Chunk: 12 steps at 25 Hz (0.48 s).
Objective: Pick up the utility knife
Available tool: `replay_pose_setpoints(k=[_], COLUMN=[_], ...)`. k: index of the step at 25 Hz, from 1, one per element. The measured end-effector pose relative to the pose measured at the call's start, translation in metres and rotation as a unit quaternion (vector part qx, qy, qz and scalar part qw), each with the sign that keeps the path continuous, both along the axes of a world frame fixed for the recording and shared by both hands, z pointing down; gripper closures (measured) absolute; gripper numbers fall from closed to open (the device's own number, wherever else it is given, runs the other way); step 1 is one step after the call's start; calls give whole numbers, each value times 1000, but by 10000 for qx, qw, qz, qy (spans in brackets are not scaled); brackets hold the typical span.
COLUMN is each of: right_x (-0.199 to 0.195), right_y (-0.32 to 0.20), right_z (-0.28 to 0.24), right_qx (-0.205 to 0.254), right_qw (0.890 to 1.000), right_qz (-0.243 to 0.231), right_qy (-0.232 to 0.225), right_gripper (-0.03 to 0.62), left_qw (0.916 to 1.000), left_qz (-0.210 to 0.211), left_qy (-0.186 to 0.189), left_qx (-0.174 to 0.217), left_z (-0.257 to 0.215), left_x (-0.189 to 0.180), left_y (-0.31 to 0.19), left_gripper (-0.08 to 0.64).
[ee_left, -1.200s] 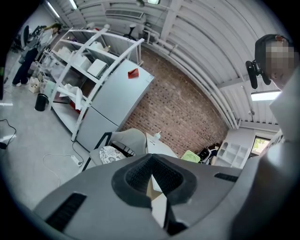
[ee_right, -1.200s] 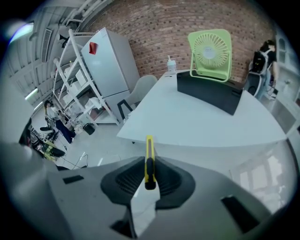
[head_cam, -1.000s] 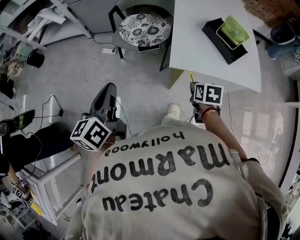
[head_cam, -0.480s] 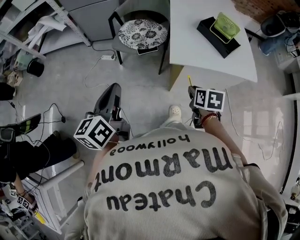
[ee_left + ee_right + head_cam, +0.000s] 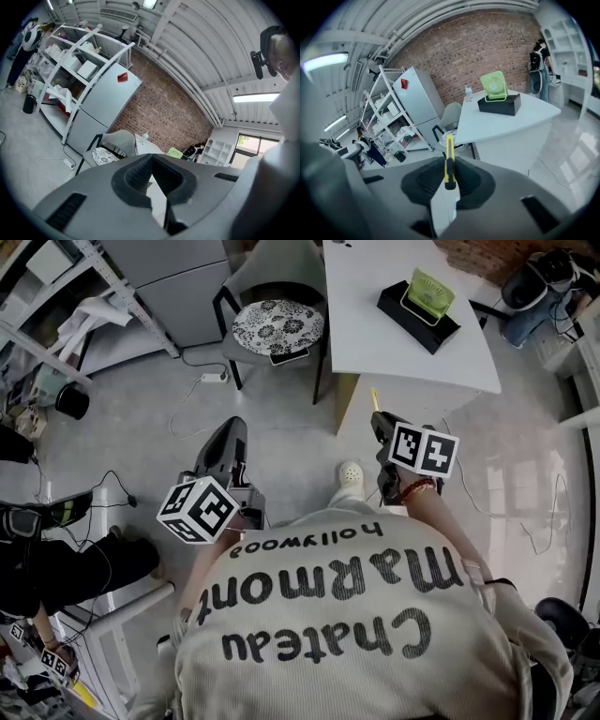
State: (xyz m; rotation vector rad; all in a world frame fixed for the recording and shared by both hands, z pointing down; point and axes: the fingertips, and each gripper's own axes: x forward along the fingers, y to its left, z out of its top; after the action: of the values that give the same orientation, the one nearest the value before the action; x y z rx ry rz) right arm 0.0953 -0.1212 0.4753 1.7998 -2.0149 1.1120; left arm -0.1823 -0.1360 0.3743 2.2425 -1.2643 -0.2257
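The utility knife (image 5: 449, 161) was off any surface, clamped between the pads of the right gripper (image 5: 449, 174); its yellow body stood on edge and ran forward out of the jaws, a hold that I judge kept the slim handle from twisting; the jaws stood only narrowly apart, as far as the thickness of the knife allowed, with both dark pads pressed against its flanks. In the head view the yellow tip poked out ahead of that gripper, in the air near the corner of the white table (image 5: 412, 352) and above the floor; so the pick-up looked done, and the tool was being carried clear of the furniture. A green fan (image 5: 429, 292) on a black box (image 5: 417, 310) sat well apart on the tabletop, untouched.

The left gripper (image 5: 151, 161) had no part in the grasp; its pads met at the tips with nothing between them, and it was held out in front of the person's body, pointing toward a chair (image 5: 277, 326), probably just to keep it out of the way.
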Motion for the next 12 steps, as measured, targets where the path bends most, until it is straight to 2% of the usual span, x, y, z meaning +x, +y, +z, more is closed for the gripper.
replay_pose_setpoints(k=[5,12], right_x=[-6,-15], right_y=[7,19], right_z=[-34,-73], right_qx=[655,1325], right_qw=[9974,9884], right_qz=[89,168], right_qy=[-290,-718], right_gripper=[525,525], left_qw=[9995,9993], left_qz=[-165,14], left_qy=[26,52], left_qx=[271,357], left_z=[-15,-22], left_x=[-9,-6], left_y=[12,25], left_gripper=[560,560])
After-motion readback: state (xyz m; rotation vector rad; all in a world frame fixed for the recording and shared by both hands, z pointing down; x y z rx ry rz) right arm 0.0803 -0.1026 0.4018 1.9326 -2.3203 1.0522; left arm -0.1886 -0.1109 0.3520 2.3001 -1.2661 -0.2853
